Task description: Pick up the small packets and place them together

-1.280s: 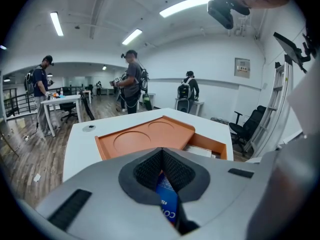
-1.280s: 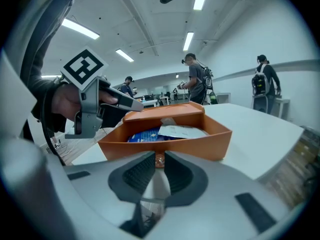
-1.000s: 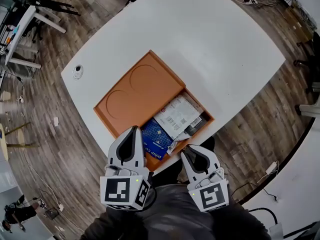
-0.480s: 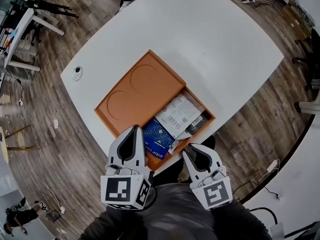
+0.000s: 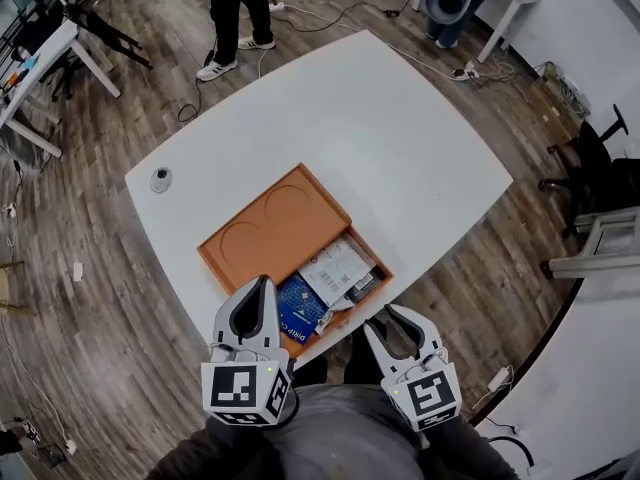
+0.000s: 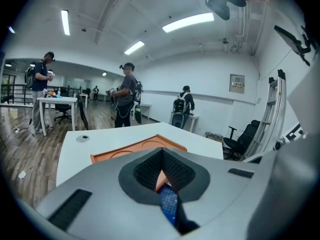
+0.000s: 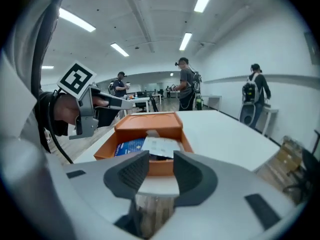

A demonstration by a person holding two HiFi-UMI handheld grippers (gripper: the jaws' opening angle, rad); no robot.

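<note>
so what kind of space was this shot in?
Looks like an open-plan lab or office: long ceiling strip lights, white tables on wood-look flooring, an office chair, and other people standing around with backpacks.

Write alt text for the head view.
An orange tray on a white table holds a blue packet and white packets at its near end. Nearer, the empty left gripper is shut; the empty right gripper has just been opening.
</note>
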